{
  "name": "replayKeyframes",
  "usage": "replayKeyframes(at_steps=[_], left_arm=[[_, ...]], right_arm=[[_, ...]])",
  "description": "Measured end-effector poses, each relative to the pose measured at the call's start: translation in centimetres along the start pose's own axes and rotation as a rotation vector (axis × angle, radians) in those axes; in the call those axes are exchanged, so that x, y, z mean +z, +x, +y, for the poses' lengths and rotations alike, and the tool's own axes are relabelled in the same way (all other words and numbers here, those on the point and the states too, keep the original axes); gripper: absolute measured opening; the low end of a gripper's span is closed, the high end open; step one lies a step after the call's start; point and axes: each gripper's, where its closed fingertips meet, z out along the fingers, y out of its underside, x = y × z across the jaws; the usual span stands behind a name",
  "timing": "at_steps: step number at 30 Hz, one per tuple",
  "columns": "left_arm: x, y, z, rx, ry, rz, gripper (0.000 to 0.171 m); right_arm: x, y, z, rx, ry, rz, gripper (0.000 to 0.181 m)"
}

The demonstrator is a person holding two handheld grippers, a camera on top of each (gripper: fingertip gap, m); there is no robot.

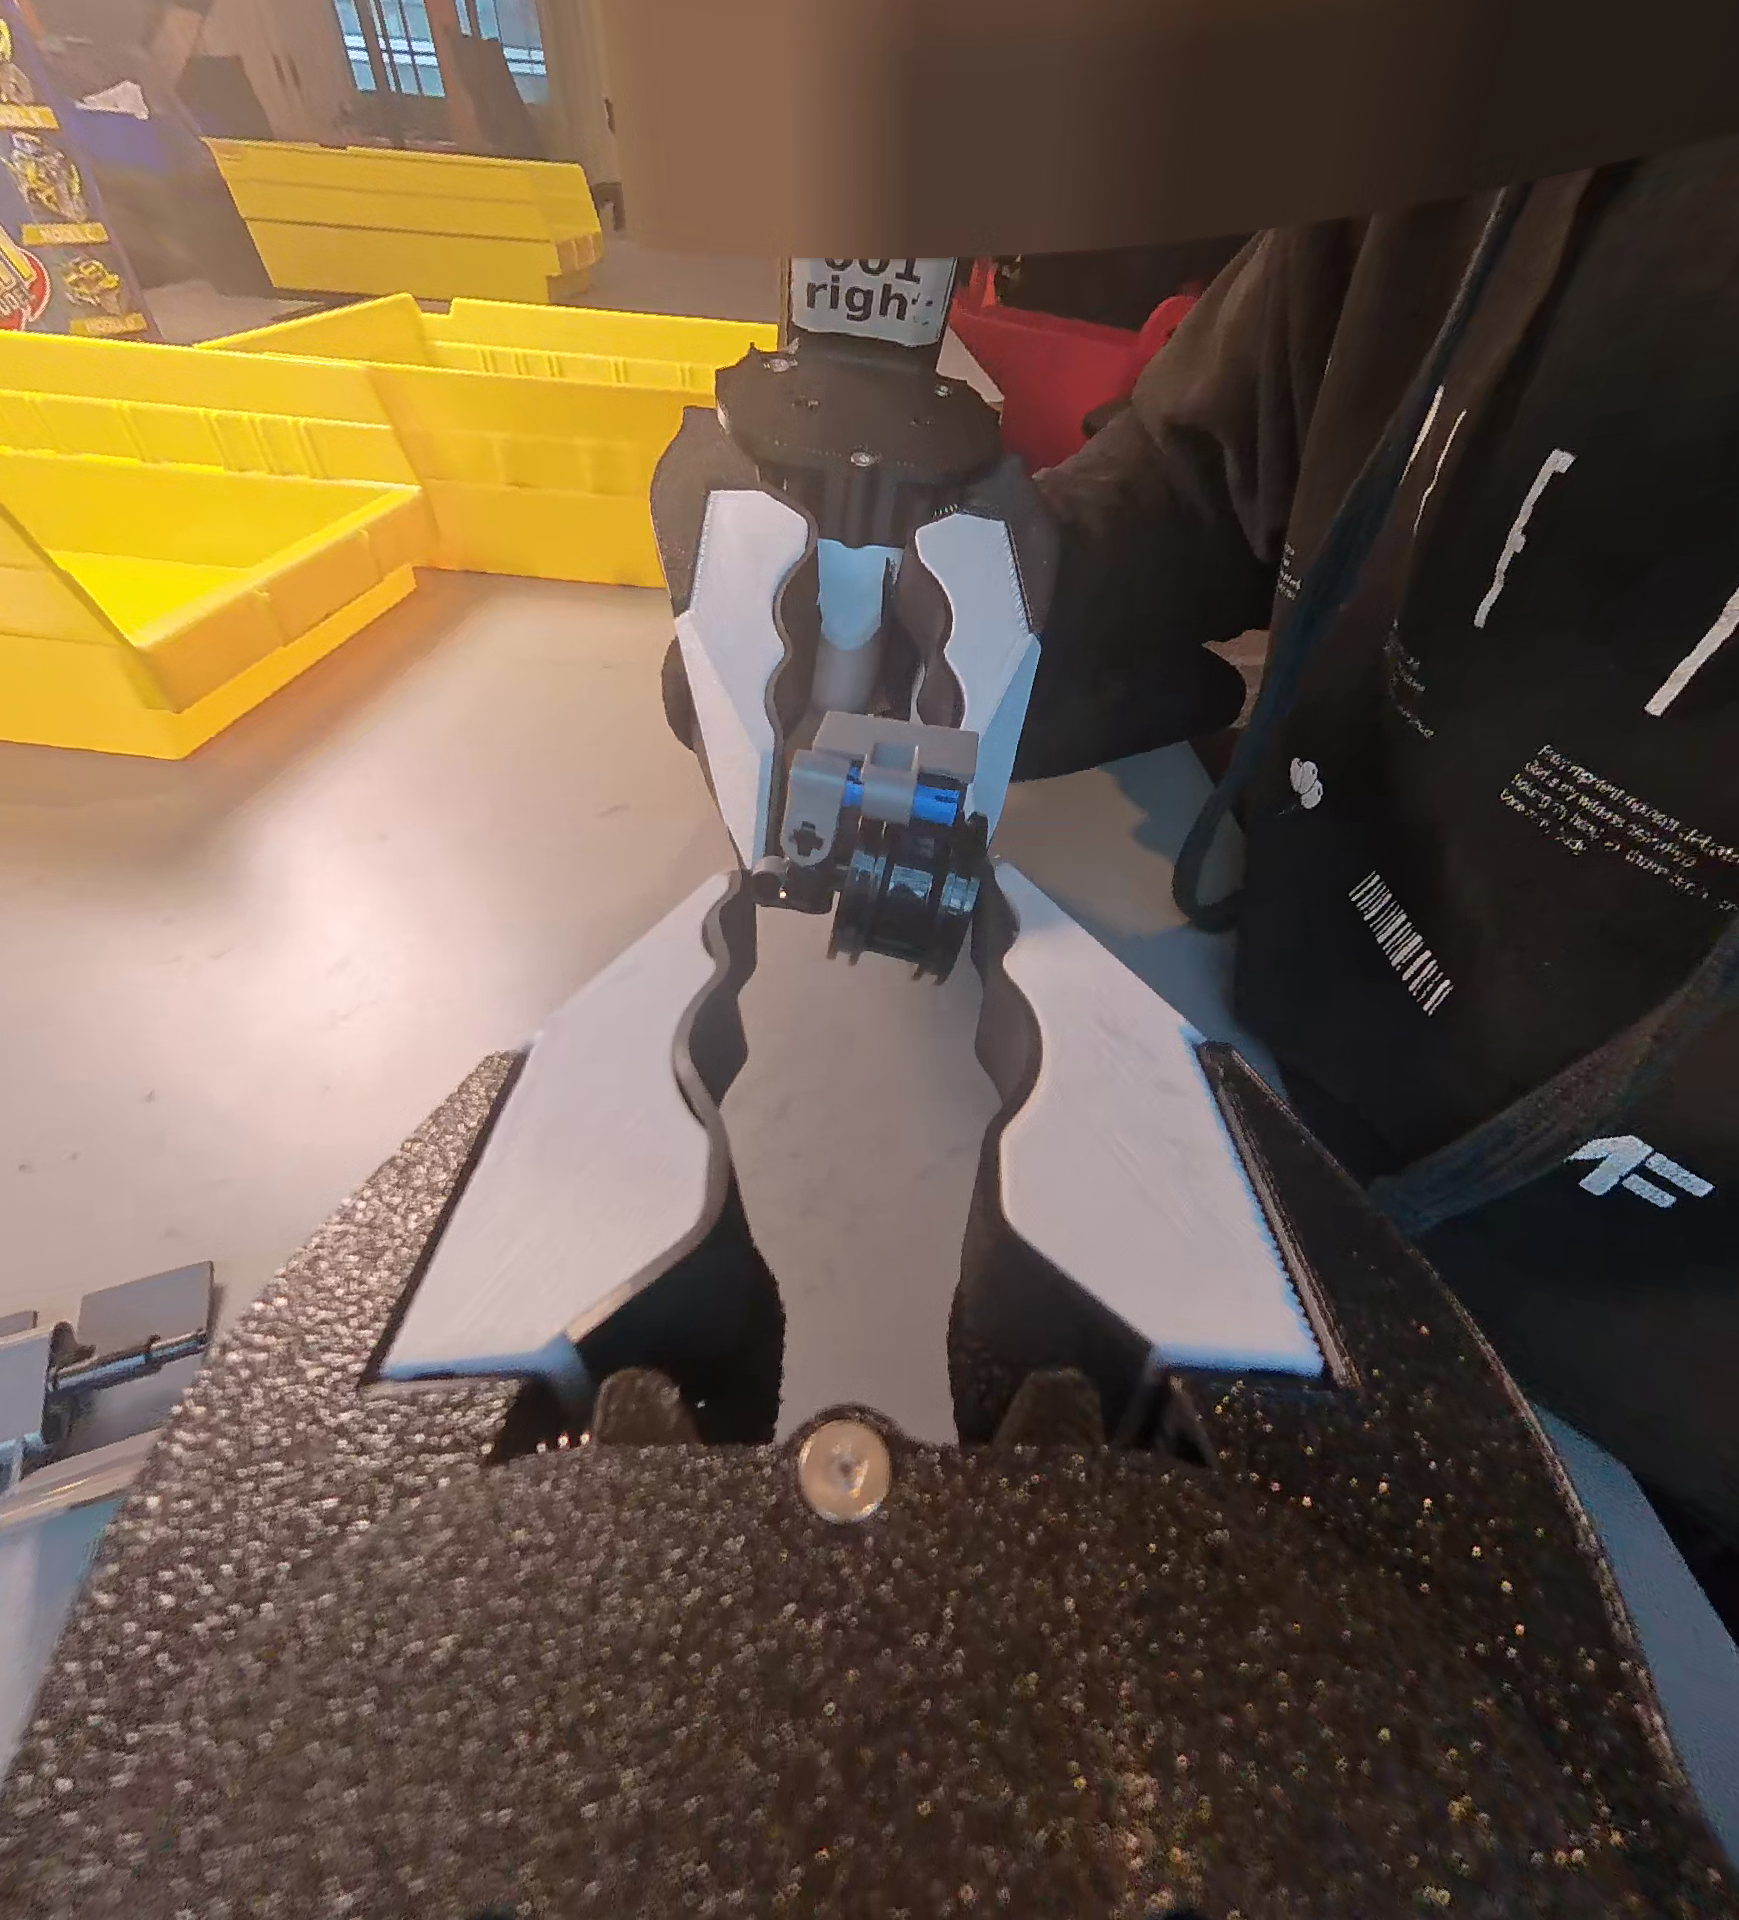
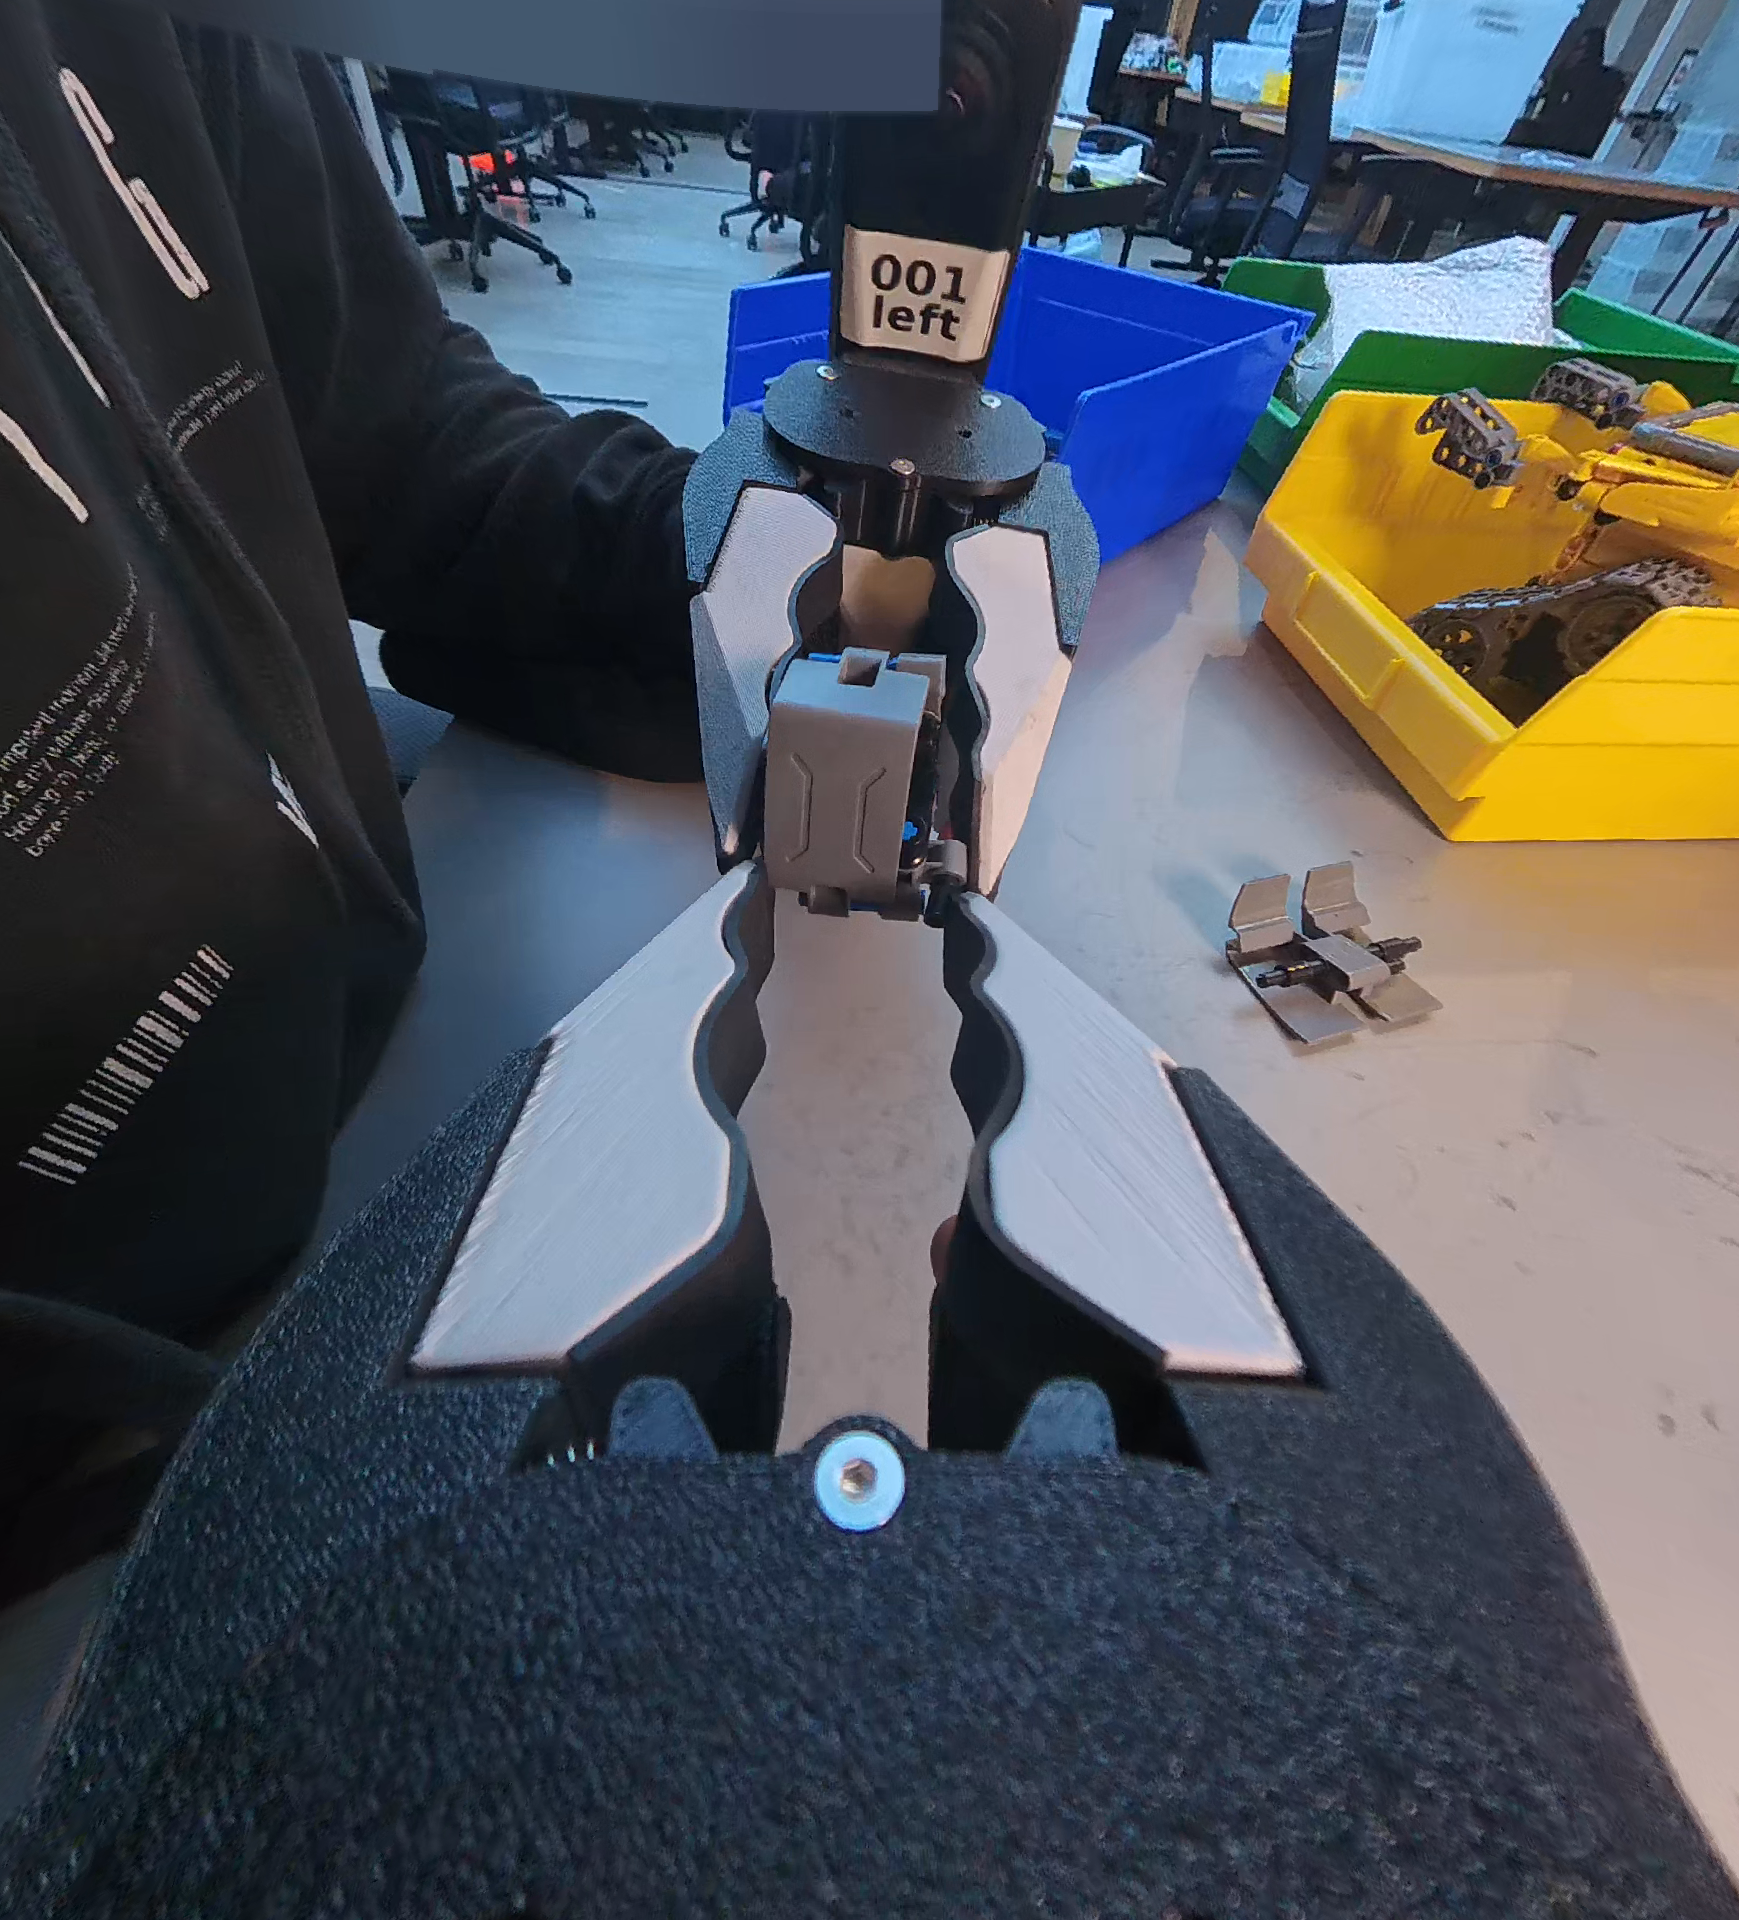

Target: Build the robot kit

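A small brick assembly (image 1: pixel 886 821) of grey pieces, blue pins and black wheels hangs above the grey table, between two grippers that meet tip to tip. My left gripper (image 1: pixel 870 883) is closed on the end with the black wheels (image 1: pixel 901 904). My right gripper (image 2: pixel 857 894) is closed on the end with the grey panel (image 2: pixel 834 779). Each gripper also shows head-on in the other's view: the right gripper (image 1: pixel 870 826) and the left gripper (image 2: pixel 854 868). The exact contact points are partly hidden by the fingers.
A person in a black hoodie (image 2: pixel 117 623) holds both grippers. Yellow bins (image 1: pixel 221 582) and a coloured box (image 1: pixel 3 156) stand to one side. A yellow bin (image 2: pixel 1623 748) holds a tracked brick model, with blue (image 2: pixel 1156 364) and green (image 2: pixel 1447 353) bins behind. A loose grey part (image 2: pixel 1322 956) lies on the table. The tips of both grippers are at nearly the same place.
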Motion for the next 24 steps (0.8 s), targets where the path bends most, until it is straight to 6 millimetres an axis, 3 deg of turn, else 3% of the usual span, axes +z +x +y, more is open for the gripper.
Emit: replayKeyframes(at_steps=[16, 24], left_arm=[[-0.1, 0.4, -0.5, -0.102, 0.053, 0.066, 0.041], [-0.3, -0.7, -0.7, -0.163, 0.070, 0.044, 0.044]], right_arm=[[-0.2, -0.3, -0.4, 0.002, 0.030, -0.015, 0.027], [0.0, 0.9, -0.2, 0.121, 0.066, -0.010, 0.033]])
